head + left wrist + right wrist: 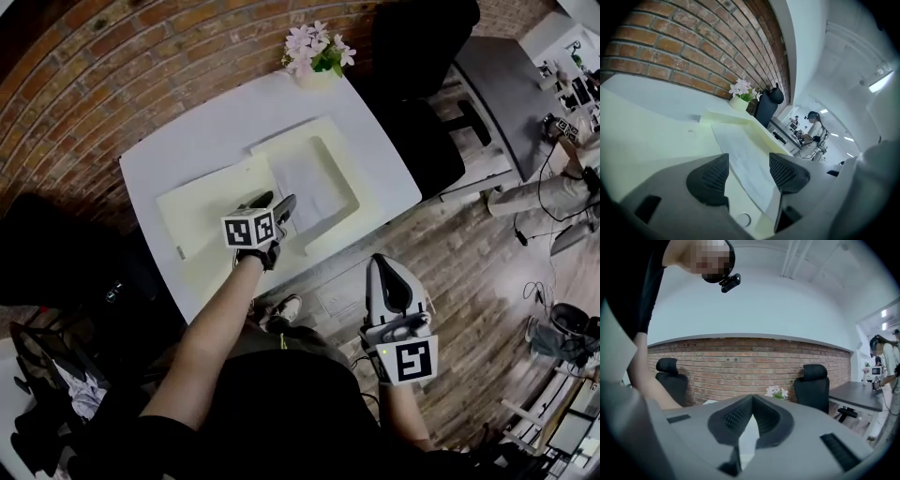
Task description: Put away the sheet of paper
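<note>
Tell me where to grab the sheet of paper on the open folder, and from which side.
Probably its near edge, coming from the table's near side. The sheet of paper lies flat on the folder, so only an edge offers a pinch. The open left tool points at that edge at a shallow slant, which suits sliding one jaw under it.

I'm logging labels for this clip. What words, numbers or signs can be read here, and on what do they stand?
No readable text anywhere.
Print on the sheet of paper: too faint to read.
Small mark on the folder: too small to read.
Square marker patterns, no letters: cube on left hand-held gripper, cube on right hand-held gripper.
</note>
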`<state>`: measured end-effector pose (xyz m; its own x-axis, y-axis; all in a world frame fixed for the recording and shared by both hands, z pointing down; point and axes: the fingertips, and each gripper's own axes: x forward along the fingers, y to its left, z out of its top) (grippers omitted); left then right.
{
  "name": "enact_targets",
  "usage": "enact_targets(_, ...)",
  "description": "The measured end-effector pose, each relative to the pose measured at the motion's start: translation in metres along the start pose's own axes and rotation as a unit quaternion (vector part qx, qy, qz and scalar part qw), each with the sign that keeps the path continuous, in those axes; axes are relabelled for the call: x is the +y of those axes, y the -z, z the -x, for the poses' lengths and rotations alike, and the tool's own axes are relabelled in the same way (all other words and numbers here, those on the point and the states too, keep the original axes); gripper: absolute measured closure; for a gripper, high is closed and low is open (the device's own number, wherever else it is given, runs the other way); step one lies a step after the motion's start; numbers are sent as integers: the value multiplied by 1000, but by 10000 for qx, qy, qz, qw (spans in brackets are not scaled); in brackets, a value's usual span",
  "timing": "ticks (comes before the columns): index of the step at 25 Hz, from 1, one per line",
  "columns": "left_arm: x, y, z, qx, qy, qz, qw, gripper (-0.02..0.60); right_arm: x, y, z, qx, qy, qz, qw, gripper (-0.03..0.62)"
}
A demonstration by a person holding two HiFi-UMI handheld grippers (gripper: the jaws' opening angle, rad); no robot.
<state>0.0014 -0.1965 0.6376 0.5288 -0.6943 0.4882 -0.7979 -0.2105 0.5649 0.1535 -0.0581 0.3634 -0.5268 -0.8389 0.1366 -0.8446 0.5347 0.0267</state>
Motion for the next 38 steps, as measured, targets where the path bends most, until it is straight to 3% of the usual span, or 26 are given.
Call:
enact_targets(10, 28, -8, 100, -448, -54, -201, 9988, 325, 42, -18, -15, -251, -344, 68, 9991, 580)
enact_targets(19, 98, 10, 223, -999, -865, 97, 9912, 325, 80, -26, -30, -286, -549, 96, 9980, 580)
enact_targets(23, 117, 21, 259, -1059, -1054, 195, 9886, 325, 95, -28, -36, -268, -608, 117, 9977, 580)
enact_targets(29, 144, 43, 269, -855, -1128, 447, 9889, 324, 110, -31, -42, -248, -604, 158, 9977, 580)
enact_targets(38, 137, 70, 242, -715, -564, 1008, 9907, 311, 111, -27, -37, -107, -368, 141, 9992, 580)
